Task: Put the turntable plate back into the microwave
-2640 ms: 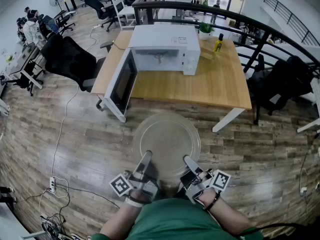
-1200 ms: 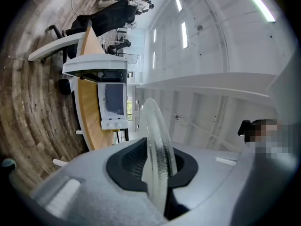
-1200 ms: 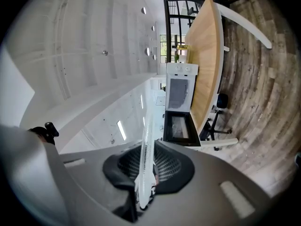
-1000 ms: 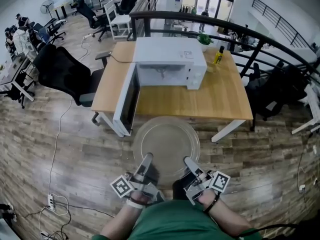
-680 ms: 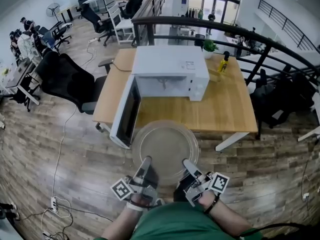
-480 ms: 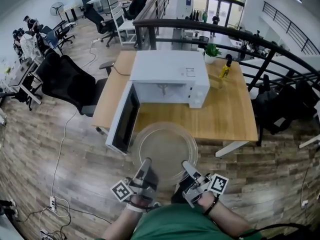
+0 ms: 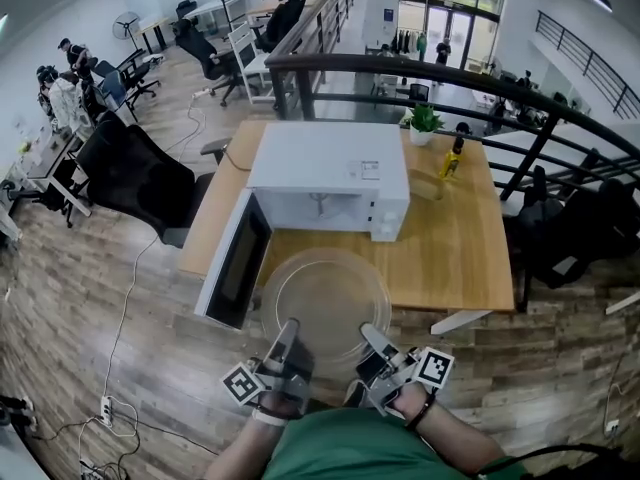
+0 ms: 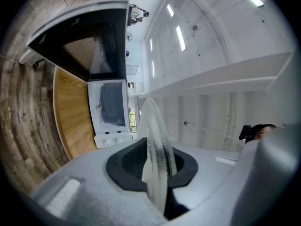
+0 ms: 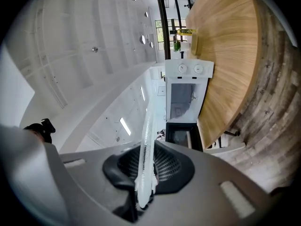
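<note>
The clear glass turntable plate [image 7: 325, 303] is held flat between both grippers, its far rim over the table's front edge. My left gripper [image 7: 288, 332] is shut on its near left rim, my right gripper [image 7: 371, 336] on its near right rim. In the left gripper view the plate [image 8: 157, 140] stands edge-on between the black pads; the right gripper view shows the plate [image 9: 146, 154] pinched the same way. The white microwave [image 7: 330, 176] sits on the wooden table [image 7: 445, 243] just beyond the plate, its door [image 7: 232, 268] swung open to the left and its cavity [image 7: 312, 208] facing me.
A yellow bottle [image 7: 455, 158] and a small potted plant [image 7: 424, 119] stand at the table's back right. A black office chair [image 7: 135, 163] is left of the table, a dark railing [image 7: 400, 68] behind it. A cable [image 7: 122, 288] runs over the wooden floor.
Both grippers have carried the plate forward towards the table. Its far rim now overlaps the table's front edge, in front of the open microwave. Both grips are unchanged.
</note>
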Motion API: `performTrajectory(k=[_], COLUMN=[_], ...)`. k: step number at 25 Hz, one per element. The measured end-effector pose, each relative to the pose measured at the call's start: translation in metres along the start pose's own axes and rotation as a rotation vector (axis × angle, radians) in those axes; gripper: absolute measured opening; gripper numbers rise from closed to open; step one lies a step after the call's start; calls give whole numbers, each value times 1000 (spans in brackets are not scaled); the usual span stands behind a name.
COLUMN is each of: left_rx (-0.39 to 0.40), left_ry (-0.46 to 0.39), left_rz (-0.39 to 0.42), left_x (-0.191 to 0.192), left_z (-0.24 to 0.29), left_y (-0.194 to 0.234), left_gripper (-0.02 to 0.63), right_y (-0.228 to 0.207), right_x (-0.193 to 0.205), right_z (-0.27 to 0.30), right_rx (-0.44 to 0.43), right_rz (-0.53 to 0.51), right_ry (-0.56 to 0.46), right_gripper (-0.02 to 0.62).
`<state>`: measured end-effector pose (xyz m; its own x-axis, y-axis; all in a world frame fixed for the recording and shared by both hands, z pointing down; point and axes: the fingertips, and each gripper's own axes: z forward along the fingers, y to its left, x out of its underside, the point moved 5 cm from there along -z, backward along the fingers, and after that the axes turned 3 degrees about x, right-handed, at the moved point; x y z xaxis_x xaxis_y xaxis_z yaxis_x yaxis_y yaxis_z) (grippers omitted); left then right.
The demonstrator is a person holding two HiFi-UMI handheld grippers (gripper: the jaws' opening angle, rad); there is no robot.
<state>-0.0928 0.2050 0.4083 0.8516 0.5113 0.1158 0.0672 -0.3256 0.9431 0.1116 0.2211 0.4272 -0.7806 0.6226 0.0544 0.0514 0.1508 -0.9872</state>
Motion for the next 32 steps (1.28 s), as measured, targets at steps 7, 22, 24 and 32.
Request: performTrajectory(k=[7, 22, 24, 32], left_rx=[-18, -35, -36, -56], left_ry=[-14, 6, 19, 72], left_rz=[5, -37, -35, -41], left_x=[3, -45, -56, -97], left_z=[19, 70, 80, 112], left_y=[7, 54, 64, 98], left_gripper=[35, 35, 35, 35], right_y=[-5, -38, -46, -73], right_x=[-22, -58, -64, -80], right_z=[7, 67, 80, 123], right_rx=[2, 70, 80, 110], right_rz=[12, 20, 14, -1], right_ry=[27, 13, 8, -17], right_gripper=[41, 41, 41, 48])
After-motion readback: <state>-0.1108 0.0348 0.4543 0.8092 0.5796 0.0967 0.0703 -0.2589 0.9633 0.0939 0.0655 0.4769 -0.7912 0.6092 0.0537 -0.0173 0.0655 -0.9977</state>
